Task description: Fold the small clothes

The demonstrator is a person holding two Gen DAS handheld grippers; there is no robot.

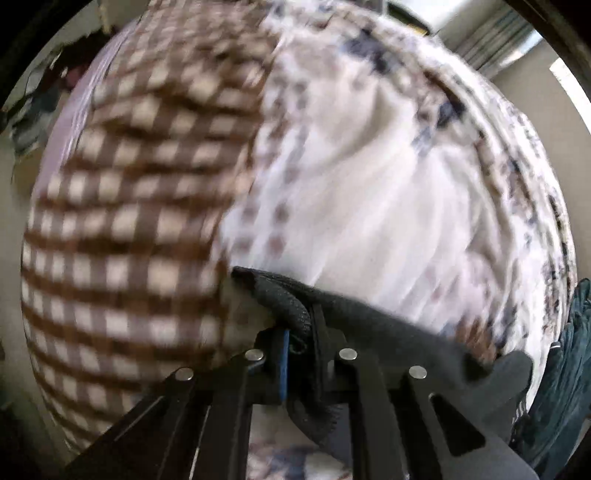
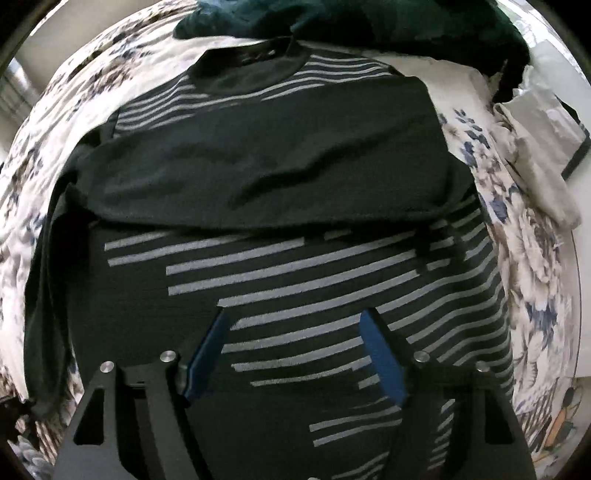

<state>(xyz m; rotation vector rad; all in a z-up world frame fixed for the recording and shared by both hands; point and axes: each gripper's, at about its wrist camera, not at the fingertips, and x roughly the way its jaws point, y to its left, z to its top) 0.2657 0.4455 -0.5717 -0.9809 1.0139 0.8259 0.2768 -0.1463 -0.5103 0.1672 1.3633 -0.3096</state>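
Observation:
A dark shirt with grey stripes (image 2: pixel 295 266) lies spread on the floral bedsheet (image 2: pixel 532 258) in the right wrist view, collar at the far end, with a sleeve (image 2: pixel 258 162) folded across its chest. My right gripper (image 2: pixel 295 325) is open and empty just above the shirt's lower part. In the left wrist view my left gripper (image 1: pixel 295 332) is shut on a bunched edge of the dark shirt (image 1: pixel 288 295) and holds it above the bed. The left view is blurred.
A brown-and-white checked blanket (image 1: pixel 129 221) covers the left of the bed beside the white floral sheet (image 1: pixel 369 184). A dark green garment (image 2: pixel 369 22) is piled beyond the shirt's collar. A pale grey garment (image 2: pixel 535 173) lies at the right.

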